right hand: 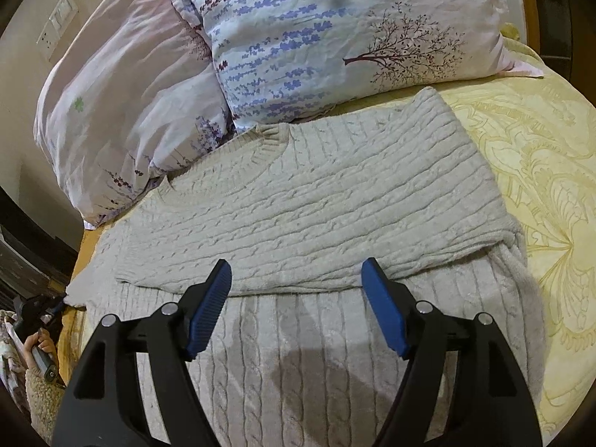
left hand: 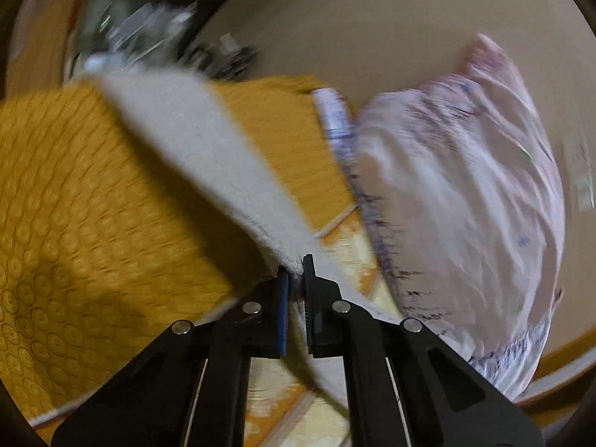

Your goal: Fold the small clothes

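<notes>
Left gripper [left hand: 296,279] pinches blurred sweater [left hand: 208,156] edge; right gripper [right hand: 296,279] released, hem cut off

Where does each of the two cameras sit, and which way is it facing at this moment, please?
Left wrist: sits on the left gripper, looking along fingers shut on a sweater edge, toward a blurred pillow and orange bedding; only the gripper shows.
Right wrist: sits on the right gripper, open, looking down at the sweater on the bed toward the pillows; the person's left hand shows at the left edge.
Shared: sweater, pillows.
</notes>
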A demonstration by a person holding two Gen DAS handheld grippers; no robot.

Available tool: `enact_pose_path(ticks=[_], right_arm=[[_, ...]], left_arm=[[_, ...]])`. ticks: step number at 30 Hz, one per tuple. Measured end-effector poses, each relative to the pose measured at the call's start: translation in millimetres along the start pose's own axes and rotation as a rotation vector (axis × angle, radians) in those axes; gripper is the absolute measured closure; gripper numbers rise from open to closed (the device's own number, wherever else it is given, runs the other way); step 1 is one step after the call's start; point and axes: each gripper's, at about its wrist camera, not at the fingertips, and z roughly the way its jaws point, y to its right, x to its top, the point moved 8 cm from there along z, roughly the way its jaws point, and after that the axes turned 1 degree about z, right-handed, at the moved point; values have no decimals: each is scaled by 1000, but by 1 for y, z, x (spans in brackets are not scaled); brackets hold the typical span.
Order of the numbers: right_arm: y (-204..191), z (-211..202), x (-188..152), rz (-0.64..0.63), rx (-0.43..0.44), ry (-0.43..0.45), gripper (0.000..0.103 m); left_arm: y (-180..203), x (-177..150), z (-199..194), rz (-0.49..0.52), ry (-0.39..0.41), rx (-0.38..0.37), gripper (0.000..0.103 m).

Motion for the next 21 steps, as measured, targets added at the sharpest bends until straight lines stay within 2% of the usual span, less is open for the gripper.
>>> enact_pose_path(ticks=[4, 8, 11, 14, 17, 18, 21], right_arm=[[5, -7, 5, 10, 7, 20, 31], [10, -15, 8, 21, 8, 38, 31], [16, -17, 9, 26, 6, 47, 31], [19, -19, 8, 27, 1, 51, 31], [21, -18, 6, 18, -6, 41, 31], [21, -18, 6, 13, -7, 37, 31], [14, -19, 5, -29, -11, 26, 31]], left_arm=[[66, -12, -4, 136, -5, -104, 98], [140, -56, -6, 311, -52, -225, 98], [192, -109, 1, 446, -129, -325, 98], [230, -189, 15, 589, -265, -404, 98], [238, -251, 32, 703, -366, -394, 98], [234, -277, 41, 737, -425, -379, 98], [222, -305, 52, 775, -486, -333, 97]])
